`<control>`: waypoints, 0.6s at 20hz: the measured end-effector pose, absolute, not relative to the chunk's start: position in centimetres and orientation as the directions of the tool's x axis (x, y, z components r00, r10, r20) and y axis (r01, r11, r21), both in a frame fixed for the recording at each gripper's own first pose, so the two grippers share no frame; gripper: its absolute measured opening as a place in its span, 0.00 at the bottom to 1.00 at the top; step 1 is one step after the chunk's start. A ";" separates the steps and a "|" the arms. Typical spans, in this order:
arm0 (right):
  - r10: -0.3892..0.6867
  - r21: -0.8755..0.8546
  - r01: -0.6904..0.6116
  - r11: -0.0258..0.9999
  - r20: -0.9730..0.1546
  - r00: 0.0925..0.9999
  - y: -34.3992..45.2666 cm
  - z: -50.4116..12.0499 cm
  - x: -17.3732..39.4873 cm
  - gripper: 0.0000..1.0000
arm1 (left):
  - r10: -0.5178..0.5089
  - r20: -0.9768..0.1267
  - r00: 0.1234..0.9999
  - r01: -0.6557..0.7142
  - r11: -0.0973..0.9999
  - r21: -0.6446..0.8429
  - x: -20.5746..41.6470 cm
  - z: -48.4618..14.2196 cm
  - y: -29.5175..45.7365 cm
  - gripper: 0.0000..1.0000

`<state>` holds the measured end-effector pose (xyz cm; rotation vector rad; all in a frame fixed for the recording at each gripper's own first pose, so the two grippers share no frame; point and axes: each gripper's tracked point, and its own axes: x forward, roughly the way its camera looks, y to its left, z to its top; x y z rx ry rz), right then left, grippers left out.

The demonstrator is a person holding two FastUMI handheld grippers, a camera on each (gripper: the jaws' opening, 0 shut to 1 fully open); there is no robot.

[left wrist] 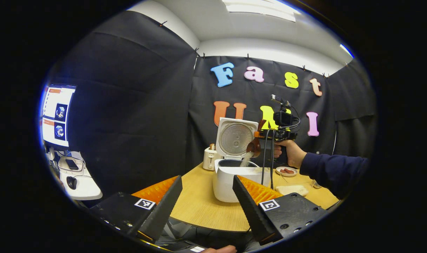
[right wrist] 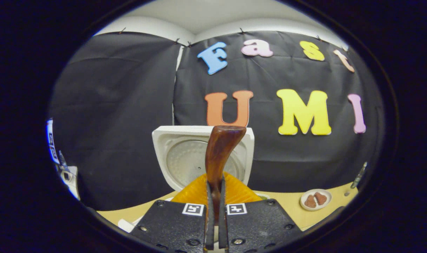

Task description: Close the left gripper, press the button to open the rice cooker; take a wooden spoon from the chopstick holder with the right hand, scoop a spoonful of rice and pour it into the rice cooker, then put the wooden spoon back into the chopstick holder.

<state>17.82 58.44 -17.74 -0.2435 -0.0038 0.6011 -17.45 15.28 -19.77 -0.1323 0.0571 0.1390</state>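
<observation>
A round wooden table [left wrist: 199, 207] carries everything, pale yellow against the black booth wall. On it stands the white rice cooker [left wrist: 234, 179], its lid [left wrist: 235, 138] swung up and back so the metal inner plate faces forward; in the right gripper view the same lid [right wrist: 180, 158] rises just behind the spoon handle. A white toaster [left wrist: 209, 158] sits just beside the cooker on its far left. A person's hand [left wrist: 290, 153] in a dark sleeve holds the right gripper [left wrist: 266, 135] over the open pot. Its fingers pinch the handle of the wooden spoon [right wrist: 218, 154], which stands upright between them in the right gripper view; in the left gripper view the spoon [left wrist: 254, 146] tips its bowl down, and rice streams from it into the pot (a thin pale trail). The left gripper [left wrist: 206, 193] hangs near the table edge, jaws spread wide, holding nothing. A small dish [left wrist: 286, 171] of brownish pieces lies to the cooker's right.
</observation>
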 end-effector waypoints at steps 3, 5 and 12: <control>0.582 -0.399 -0.541 0.740 -0.024 0.813 60.0 -17.8 15.8 0.10 | 0.132 -0.068 0.989 -0.139 0.983 -0.119 -17.5 -19.8 15.1 0.92; 0.592 -0.481 -0.522 0.705 -0.007 0.806 60.8 -18.0 14.9 0.11 | 0.135 -0.069 0.988 -0.143 0.982 -0.121 -17.4 -19.8 15.2 0.92; 0.586 -0.604 -0.456 0.654 0.023 0.810 59.5 -16.7 13.6 0.10 | 0.125 -0.080 0.989 -0.133 0.985 -0.110 -16.7 -19.8 13.9 0.92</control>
